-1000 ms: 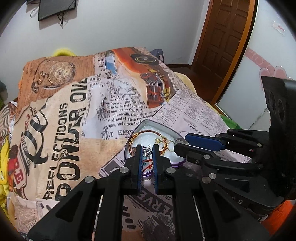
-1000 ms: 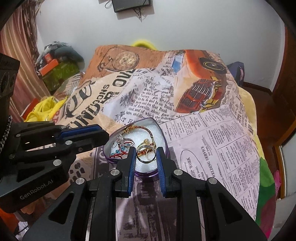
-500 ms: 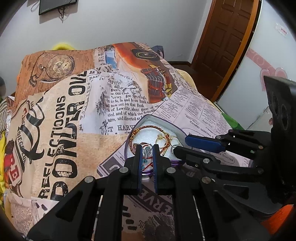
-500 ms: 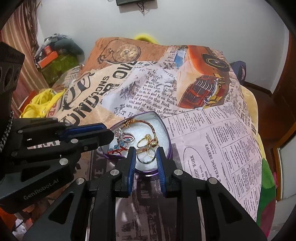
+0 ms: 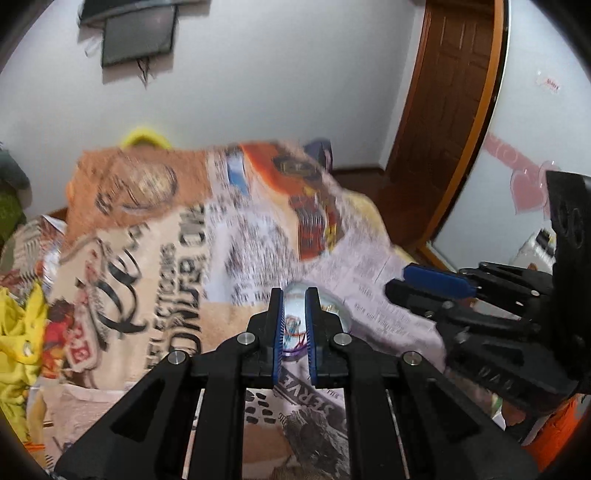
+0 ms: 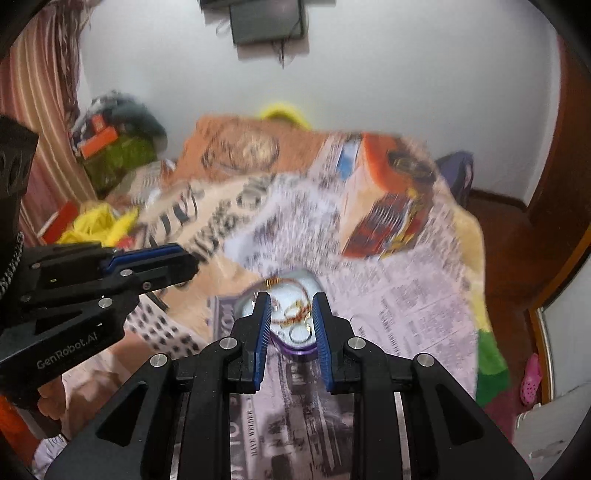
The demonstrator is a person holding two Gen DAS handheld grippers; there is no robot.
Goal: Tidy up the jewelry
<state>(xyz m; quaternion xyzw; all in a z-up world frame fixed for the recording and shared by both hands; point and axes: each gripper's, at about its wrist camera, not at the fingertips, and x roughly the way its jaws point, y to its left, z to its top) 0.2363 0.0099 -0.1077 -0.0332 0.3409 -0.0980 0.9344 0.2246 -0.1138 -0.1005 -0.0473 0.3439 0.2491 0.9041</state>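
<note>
Right wrist: one jewelry box (image 6: 295, 347)

A bed cover (image 6: 399, 295) printed like old newspaper, with big black lettering, a pocket watch and a red vintage car, fills the middle. A dark flat screen (image 6: 267, 20) hangs on the white far wall, cables dangling below it. At far left stands a striped curtain (image 6: 33, 96), with a heap of clutter (image 6: 118, 144) and yellow cloth (image 6: 96, 225) beside it. A brown wooden door (image 5: 454, 96) stands at right. Near right, a pink shoe (image 6: 531, 378) lies on the floor.
</note>
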